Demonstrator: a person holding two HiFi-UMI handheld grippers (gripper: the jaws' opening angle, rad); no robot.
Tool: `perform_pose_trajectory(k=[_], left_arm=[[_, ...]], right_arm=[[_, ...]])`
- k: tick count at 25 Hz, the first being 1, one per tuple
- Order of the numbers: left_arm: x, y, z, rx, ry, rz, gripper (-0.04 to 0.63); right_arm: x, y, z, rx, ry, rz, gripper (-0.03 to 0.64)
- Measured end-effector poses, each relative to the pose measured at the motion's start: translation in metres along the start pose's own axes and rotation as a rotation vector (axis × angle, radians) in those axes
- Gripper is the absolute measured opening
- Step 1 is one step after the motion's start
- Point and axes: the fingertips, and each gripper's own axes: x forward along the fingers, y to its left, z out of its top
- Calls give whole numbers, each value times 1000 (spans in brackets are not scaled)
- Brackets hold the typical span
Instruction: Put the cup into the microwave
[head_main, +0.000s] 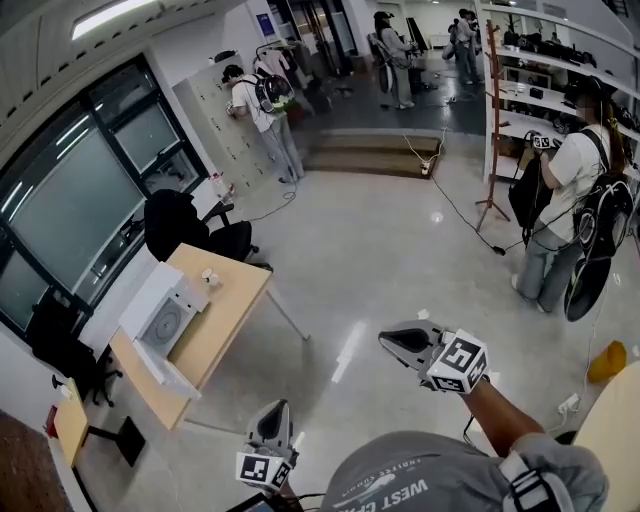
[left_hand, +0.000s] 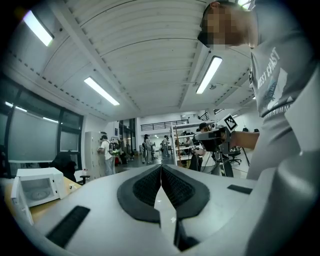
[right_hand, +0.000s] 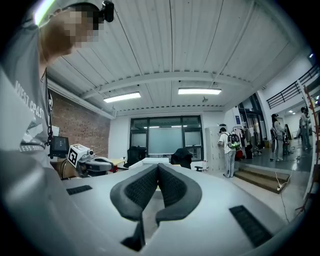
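Both are held level in front of the person, well apart from each other. The left tongs sit low and close to the body, jaws pressed together on nothing. The right tongs, carried on an outstretched forearm, are likewise closed and empty.

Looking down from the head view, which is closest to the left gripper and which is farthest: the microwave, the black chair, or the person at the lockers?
1. The microwave, on the table, up-left of the left gripper.
2. The black chair, behind the table.
3. The person at the lockers, far back.
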Motion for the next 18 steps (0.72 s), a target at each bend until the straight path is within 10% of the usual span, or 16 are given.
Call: perform_pose_trajectory(k=[18], left_arm=[[44, -27, -4, 14, 43, 46, 21]], right_arm=[[-17, -61, -19, 102, -36, 23, 18]])
